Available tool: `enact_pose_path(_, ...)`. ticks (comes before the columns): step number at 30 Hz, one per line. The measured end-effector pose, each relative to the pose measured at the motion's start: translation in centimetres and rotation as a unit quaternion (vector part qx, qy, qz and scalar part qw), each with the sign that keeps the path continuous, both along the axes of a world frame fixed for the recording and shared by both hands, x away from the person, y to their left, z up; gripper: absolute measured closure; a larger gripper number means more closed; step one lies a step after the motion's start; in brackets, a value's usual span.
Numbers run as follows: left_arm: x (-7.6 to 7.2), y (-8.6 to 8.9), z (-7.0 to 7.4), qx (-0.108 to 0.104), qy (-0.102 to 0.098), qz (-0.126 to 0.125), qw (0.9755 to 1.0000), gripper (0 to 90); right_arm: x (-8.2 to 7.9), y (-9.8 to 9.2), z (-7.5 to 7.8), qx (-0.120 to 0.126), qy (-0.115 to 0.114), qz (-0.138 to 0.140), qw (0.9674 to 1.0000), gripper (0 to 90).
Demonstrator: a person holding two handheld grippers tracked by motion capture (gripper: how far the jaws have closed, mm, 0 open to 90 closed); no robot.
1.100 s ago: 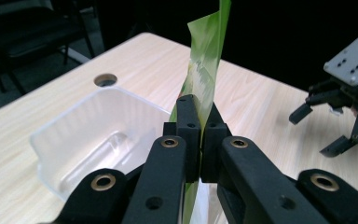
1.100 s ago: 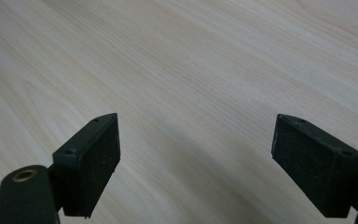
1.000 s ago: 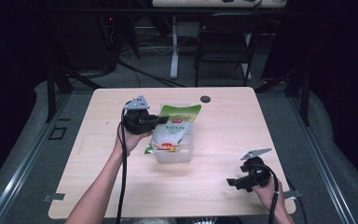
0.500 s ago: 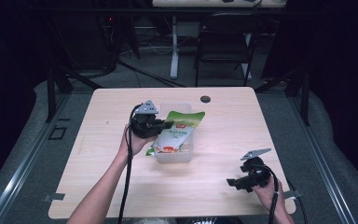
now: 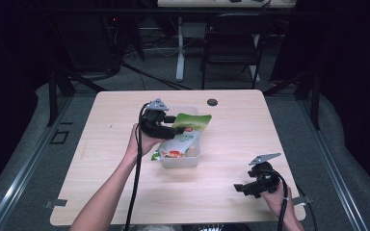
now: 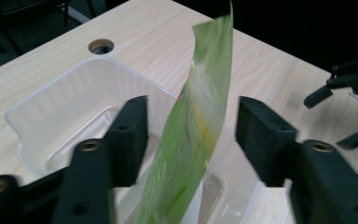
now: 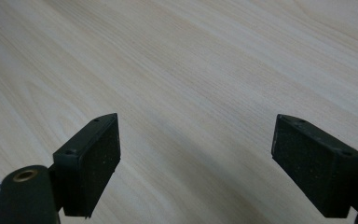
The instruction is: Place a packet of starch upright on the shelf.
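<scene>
A green snack pouch leans in a clear plastic tub at the middle of the wooden table; its lower end is inside and its top sticks out to the right. My left gripper hovers at the tub's left side. In the left gripper view the pouch stands edge-on between the two jaws over the tub, with a gap on each side. These jaws have just been opening, and the left gripper is open. My right gripper rests low near the table's front right corner, open over bare wood.
A dark round cable hole lies in the tabletop behind the tub. A chair and a desk leg stand beyond the far edge. The other hand's gripper shows far right in the left gripper view.
My left hand carried the pouch to the right over the tub, then its jaws parted and let it go. The right gripper stayed where it was.
</scene>
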State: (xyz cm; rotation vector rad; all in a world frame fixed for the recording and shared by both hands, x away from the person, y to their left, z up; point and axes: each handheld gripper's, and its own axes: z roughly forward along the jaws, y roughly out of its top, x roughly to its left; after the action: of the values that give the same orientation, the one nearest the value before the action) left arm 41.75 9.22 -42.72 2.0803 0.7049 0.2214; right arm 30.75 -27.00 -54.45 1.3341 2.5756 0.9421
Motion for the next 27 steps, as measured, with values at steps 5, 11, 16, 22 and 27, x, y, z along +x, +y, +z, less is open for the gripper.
enact_pose_path(5, 0.4, -1.6, 0.7, 0.023, -0.009, 0.007, 0.9997, 30.0, 0.0, 0.0, 0.0, 0.001, 0.001, 0.001, 1.0, 15.0)
enact_pose_path(11, 0.8, -3.1, 0.5, 0.048, -0.022, -0.016, 0.9985, 50.3, 0.0, 0.0, -0.1, 0.0, 0.003, -0.001, 1.0, 15.4)
enact_pose_path(16, 0.8, -3.7, 0.4, 0.069, -0.029, -0.039, 0.9964, 67.0, 0.0, -0.1, -0.1, 0.001, 0.003, -0.003, 1.0, 15.5)
enact_pose_path(22, 0.7, -3.6, 0.5, 0.08, -0.048, -0.04, 0.9949, 85.5, 0.0, -0.1, 0.0, -0.004, 0.004, -0.008, 1.0, 16.1)
enact_pose_path(27, 0.4, -3.3, 0.7, 0.081, -0.061, -0.05, 0.9936, 89.5, 0.1, -0.2, 0.0, -0.001, 0.002, -0.009, 1.0, 16.1)
